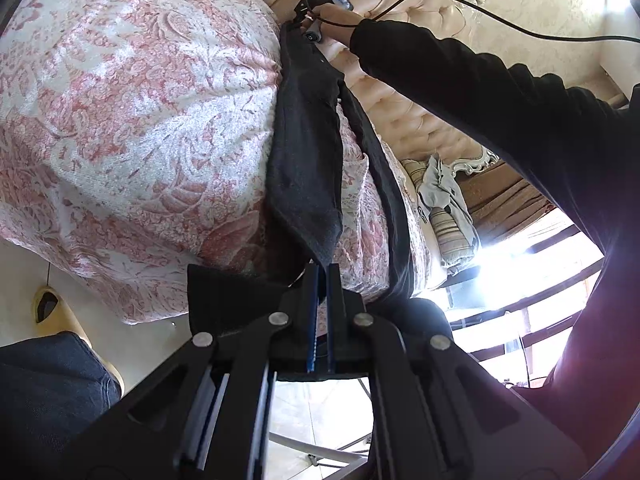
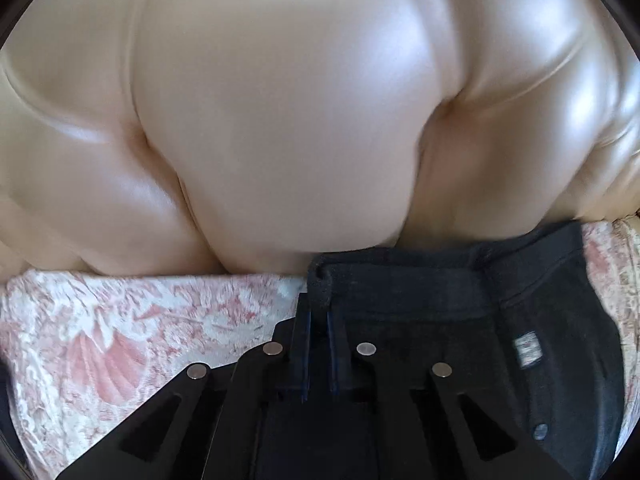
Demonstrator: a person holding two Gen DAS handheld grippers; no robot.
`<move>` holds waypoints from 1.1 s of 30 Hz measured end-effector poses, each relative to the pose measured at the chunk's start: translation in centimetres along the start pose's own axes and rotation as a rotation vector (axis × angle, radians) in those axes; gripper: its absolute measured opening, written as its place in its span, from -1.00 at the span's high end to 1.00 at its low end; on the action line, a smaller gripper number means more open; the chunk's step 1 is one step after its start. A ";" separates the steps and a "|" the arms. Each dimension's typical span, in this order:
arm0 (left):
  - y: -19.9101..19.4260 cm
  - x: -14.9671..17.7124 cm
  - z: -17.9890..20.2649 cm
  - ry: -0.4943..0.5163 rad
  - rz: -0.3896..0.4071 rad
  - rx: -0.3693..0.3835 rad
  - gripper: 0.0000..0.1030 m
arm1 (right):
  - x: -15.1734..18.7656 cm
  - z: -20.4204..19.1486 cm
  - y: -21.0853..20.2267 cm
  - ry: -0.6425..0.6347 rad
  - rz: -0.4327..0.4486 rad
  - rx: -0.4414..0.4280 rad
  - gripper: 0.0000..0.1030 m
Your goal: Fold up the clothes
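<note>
Black knit trousers (image 1: 308, 168), soft & limp, are stretched over bed (image 1: 132, 128): waistband pinched by right tongs (image 2: 318, 312), hem by left tongs (image 1: 323, 270).

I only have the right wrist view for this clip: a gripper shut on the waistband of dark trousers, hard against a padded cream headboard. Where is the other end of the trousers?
Observer: The left gripper is shut on the leg end of the dark trousers, off the foot of the bed.
Operator: Are they lying flat?
Observer: They are stretched lengthwise over the pink floral bedspread, with the two legs parted.
Operator: Anything else on the bed?
Observer: A crumpled grey garment lies on a striped pillow by the headboard.
</note>
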State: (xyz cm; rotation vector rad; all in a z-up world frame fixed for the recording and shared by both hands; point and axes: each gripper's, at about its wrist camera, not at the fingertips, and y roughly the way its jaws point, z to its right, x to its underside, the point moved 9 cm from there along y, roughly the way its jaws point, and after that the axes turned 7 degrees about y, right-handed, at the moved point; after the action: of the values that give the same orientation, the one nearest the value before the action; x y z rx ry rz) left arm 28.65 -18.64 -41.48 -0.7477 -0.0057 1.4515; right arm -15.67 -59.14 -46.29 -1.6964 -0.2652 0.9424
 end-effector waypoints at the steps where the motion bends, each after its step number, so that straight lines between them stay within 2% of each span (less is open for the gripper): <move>1: 0.0 0.0 0.2 0.004 -0.001 0.005 0.92 | -0.2 0.1 -0.7 -0.004 0.012 -0.004 0.88; 7: 0.2 0.3 2.1 0.065 -0.021 0.050 0.92 | -1.4 1.5 -5.3 -0.040 0.071 -0.013 0.88; 16: 0.8 0.1 7.1 0.248 -0.097 0.096 0.93 | -2.8 5.7 -11.4 -0.051 0.093 -0.031 0.88; 18: 1.0 -0.1 8.5 0.285 -0.112 0.114 0.93 | -4.1 5.6 -11.9 -0.053 0.096 -0.036 0.88; 21: 1.8 0.0 11.3 0.334 -0.141 0.175 0.94 | -5.9 5.4 -12.4 -0.054 0.093 -0.045 0.88; 26: 4.6 1.0 17.8 0.440 -0.227 0.338 0.99 | -7.1 7.2 -14.4 -0.056 0.074 -0.061 0.88; 28: 6.4 1.7 19.7 0.481 -0.260 0.361 0.99 | -8.0 8.4 -15.0 -0.059 0.072 -0.064 0.88; 31: 7.9 0.9 18.3 0.412 -0.216 0.276 0.99 | -9.4 10.4 -15.6 -0.064 0.065 -0.067 0.88; 32: 7.9 0.5 16.7 0.391 -0.191 0.208 0.96 | -9.2 10.6 -15.3 -0.070 0.052 -0.065 0.88; 33: 7.6 0.0 14.5 0.378 -0.163 0.111 0.83 | -9.0 10.5 -14.8 -0.078 0.050 -0.066 0.88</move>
State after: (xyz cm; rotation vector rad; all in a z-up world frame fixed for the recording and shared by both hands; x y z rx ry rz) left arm 15.59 -12.53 -33.69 -0.8984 0.2948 1.1300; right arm -24.71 -51.91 -29.69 -1.7359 -0.3097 1.0480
